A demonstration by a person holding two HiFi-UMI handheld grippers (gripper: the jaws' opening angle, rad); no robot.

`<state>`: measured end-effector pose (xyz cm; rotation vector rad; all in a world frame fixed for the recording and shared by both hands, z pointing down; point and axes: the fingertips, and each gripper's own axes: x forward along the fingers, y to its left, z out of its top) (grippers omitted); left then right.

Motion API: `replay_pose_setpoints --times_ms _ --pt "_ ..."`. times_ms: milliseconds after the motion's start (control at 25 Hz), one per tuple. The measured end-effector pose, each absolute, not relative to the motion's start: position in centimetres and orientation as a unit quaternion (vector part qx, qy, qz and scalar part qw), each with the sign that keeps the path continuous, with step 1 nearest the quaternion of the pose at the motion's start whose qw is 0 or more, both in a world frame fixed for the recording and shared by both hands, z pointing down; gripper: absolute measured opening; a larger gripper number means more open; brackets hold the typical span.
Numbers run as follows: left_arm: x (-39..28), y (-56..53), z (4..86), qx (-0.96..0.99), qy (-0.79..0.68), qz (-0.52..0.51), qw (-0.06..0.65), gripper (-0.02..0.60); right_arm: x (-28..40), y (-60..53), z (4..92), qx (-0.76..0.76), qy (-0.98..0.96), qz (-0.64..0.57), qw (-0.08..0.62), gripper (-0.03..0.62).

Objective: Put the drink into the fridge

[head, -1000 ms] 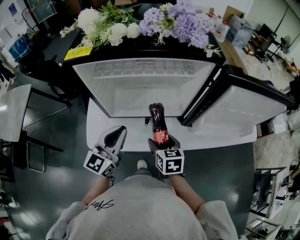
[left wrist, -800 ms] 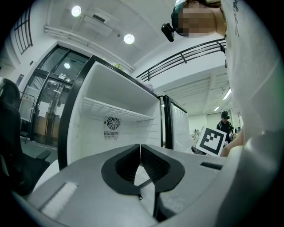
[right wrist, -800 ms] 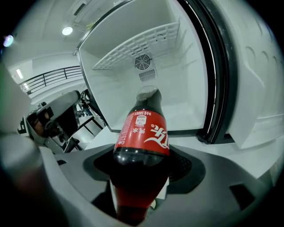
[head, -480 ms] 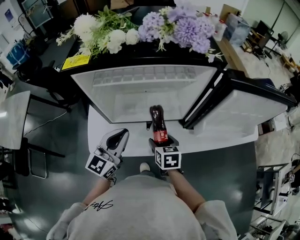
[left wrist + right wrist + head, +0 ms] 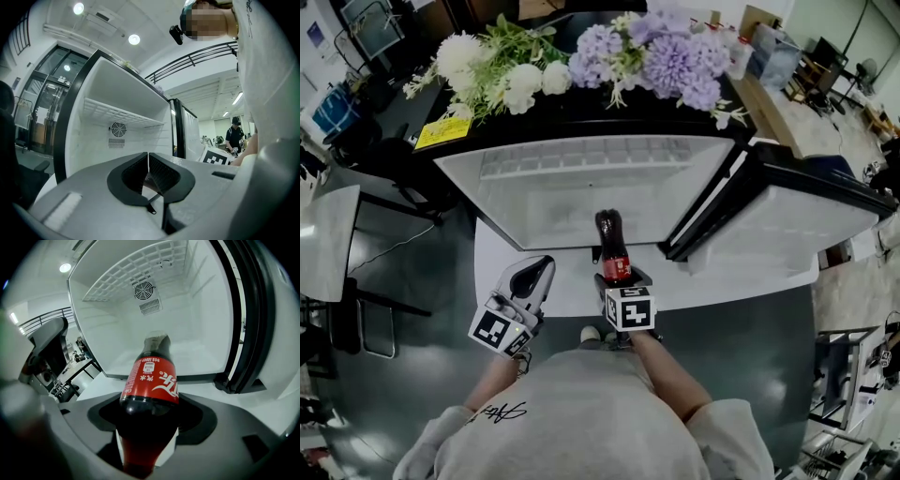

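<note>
- The fridge [image 5: 581, 183] sits on a white tabletop [image 5: 502, 272], and its door [image 5: 787, 211] is swung wide to the right. Opening it is done.
- The drink is already picked up. The right tongs [image 5: 616, 277] are clenched on the lower body of a cola bottle [image 5: 610, 242], which stands upright with its red label clear of the jaws.
- The bottle is near the middle of the tabletop's near edge, just in front of the fridge's opening. It has not gone past the sill. Whether its base touches the tabletop cannot be told.
- In the right gripper view the cavity behind the bottle is bare, with a wire shelf [image 5: 136, 273] high up, so nothing seems to block the way in.
- The left tongs [image 5: 536, 270] hover by the near edge, left of the bottle. Their jaws are pressed together with nothing between them.
- Judged from this, what is left is carrying the bottle inside, setting it down, letting go, and perhaps shutting the door.
</note>
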<state>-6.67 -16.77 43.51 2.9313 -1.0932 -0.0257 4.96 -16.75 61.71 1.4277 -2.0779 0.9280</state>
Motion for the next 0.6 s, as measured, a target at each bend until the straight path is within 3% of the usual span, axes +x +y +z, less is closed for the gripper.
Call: replay_pose_setpoints --times_ms 600 --pt "-6.3 -16.9 43.1 0.923 -0.384 -0.013 0.01 0.012 6.3 -18.6 63.8 0.508 -0.748 0.35 0.245 0.322"
